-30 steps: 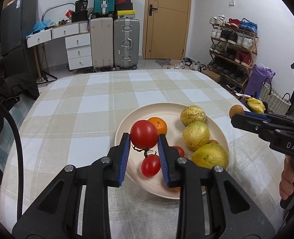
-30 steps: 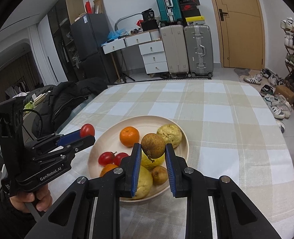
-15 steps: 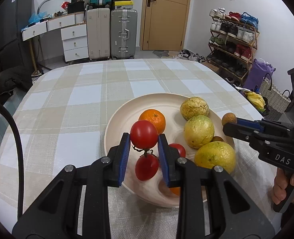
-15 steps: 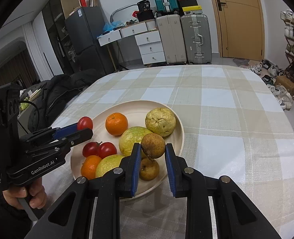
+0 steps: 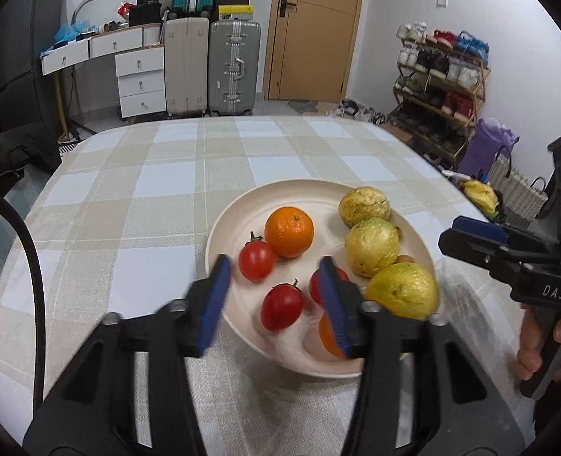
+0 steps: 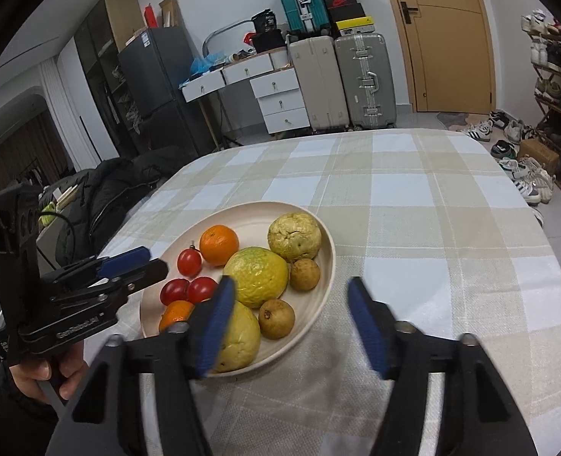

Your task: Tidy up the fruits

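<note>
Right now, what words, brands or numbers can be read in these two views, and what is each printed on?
"DAS": on the side of the right tongs.
Raised lettering on the left tongs: blurred, not readable.
White logo on the black shoebox above the suitcases: a mark, no legible words.
Sticker on the fridge: too small to read.

On my table the plate holds tomatoes at nine o'clock, guavas at two, an orange at eleven.

Lived-in home room; beige-and-white checked tablecloth across frame centre; silver hard-shell suitcase and tan wooden door at top; wooden shoe rack full of sneakers upper right; white drawer unit upper left.
</note>
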